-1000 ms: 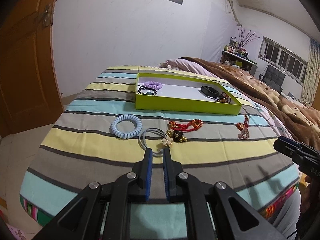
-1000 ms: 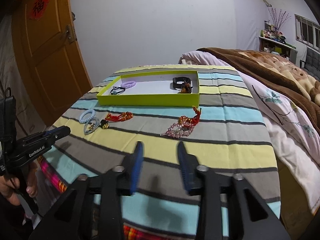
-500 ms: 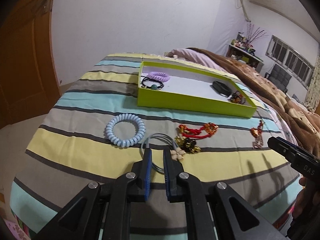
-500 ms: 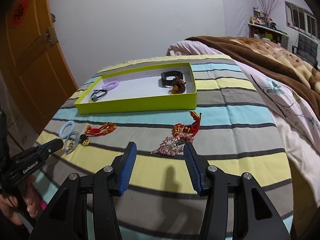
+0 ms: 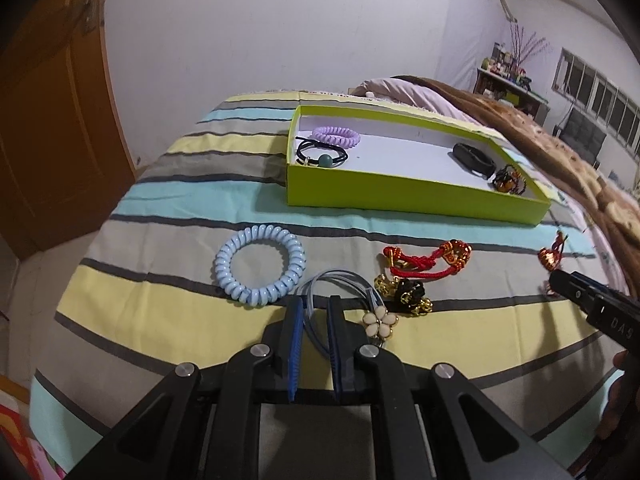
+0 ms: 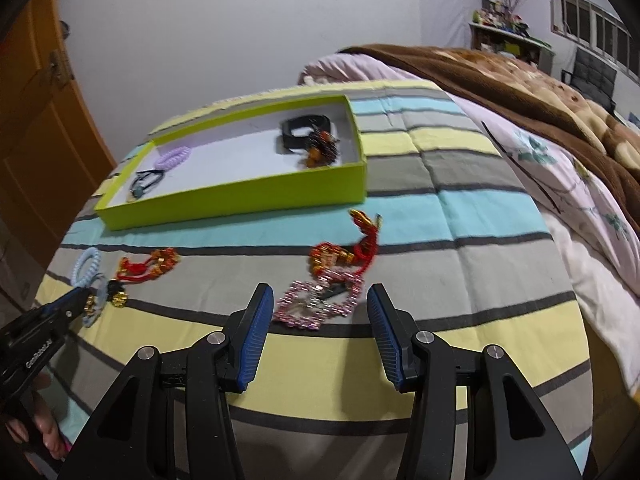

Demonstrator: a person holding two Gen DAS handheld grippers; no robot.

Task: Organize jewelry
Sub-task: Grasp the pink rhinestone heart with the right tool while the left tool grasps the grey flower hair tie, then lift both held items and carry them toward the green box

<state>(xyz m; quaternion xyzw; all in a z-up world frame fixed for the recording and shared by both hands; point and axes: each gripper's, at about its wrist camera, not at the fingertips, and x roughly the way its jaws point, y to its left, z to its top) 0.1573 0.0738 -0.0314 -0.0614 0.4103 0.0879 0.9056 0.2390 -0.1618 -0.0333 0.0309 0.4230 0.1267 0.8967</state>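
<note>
On the striped bedspread, my left gripper [image 5: 315,304] is low over the grey hair tie [image 5: 340,278] with a cream flower [image 5: 380,322]. Its jaws are opening, with the tie's strands running between them, apart from the pads. A blue spiral hair tie [image 5: 224,268], a red cord bracelet [image 5: 424,264] and a black-gold piece [image 5: 408,292] lie close by. My right gripper [image 6: 319,290] is open wide just short of the pink beaded bracelet [image 6: 296,320]; a red-gold bracelet [image 6: 340,256] lies behind that. The green box [image 5: 400,192] holds several pieces.
A brown blanket [image 6: 520,76] and a pale floral quilt [image 6: 560,168] cover the bed to the right. A wooden door [image 5: 48,120] stands at the left beyond the bed's edge. A hand [image 6: 36,428] holds the left gripper at the lower left.
Both grippers have come forward and down toward the jewelry. The left jaws now straddle the grey hair tie with a slightly wider gap. The right jaws have spread wider.
</note>
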